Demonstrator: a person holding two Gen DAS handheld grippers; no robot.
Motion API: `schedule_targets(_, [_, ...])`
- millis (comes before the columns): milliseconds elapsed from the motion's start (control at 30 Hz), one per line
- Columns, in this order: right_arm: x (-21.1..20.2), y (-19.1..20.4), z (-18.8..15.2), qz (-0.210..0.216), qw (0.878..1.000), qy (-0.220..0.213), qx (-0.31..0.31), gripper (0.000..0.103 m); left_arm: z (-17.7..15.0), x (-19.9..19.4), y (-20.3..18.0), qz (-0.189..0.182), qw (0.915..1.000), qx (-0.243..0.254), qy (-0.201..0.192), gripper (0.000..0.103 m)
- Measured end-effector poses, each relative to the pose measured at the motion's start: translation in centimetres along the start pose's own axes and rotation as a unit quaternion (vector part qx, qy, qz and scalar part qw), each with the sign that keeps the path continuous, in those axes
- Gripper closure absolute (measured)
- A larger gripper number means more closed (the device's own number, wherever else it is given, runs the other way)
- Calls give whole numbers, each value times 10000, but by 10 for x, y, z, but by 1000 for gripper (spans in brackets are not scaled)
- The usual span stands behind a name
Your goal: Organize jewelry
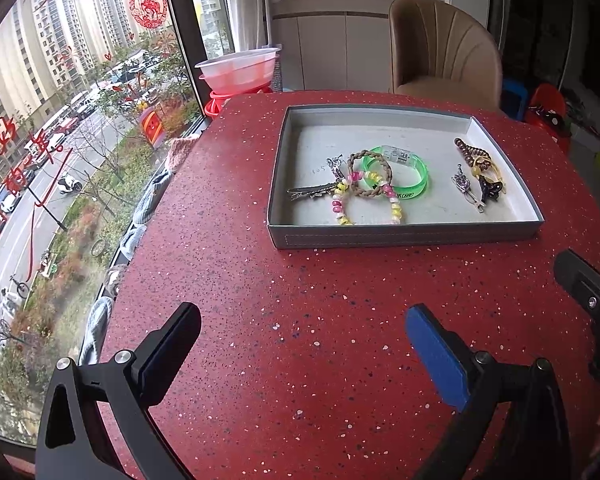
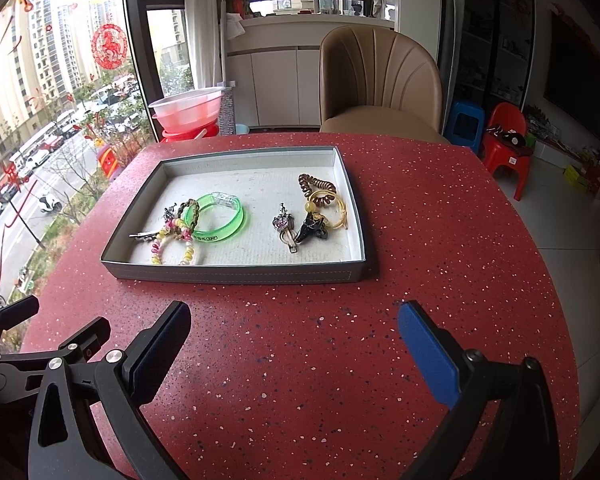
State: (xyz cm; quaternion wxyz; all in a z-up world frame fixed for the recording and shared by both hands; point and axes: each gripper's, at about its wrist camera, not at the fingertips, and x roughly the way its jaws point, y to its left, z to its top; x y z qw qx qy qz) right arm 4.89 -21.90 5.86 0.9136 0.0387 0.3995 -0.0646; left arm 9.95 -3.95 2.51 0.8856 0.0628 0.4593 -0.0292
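Jewelry sat in grey tray on red table: green bangle, braided band and bead bracelet tangled at left, coil ties and charm at right. My left gripper and right gripper hung well short of tray, fingers spread, empty. I judged best approach: one piece per pinch, outermost of tangle first.

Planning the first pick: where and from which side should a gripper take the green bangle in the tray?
Grip the green bangle on its bare right arc, from above, one finger inside the ring and one outside. It lies flat in the tray, and the braided band and bead bracelet overlap its left side, so the right seems clearest.
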Motion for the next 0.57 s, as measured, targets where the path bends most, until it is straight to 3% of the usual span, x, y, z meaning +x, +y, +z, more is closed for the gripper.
schedule_targets(567, [-1, -1, -1, -6, 10000, 25, 13, 0, 0, 1, 2, -60, 10000, -18, 36, 0])
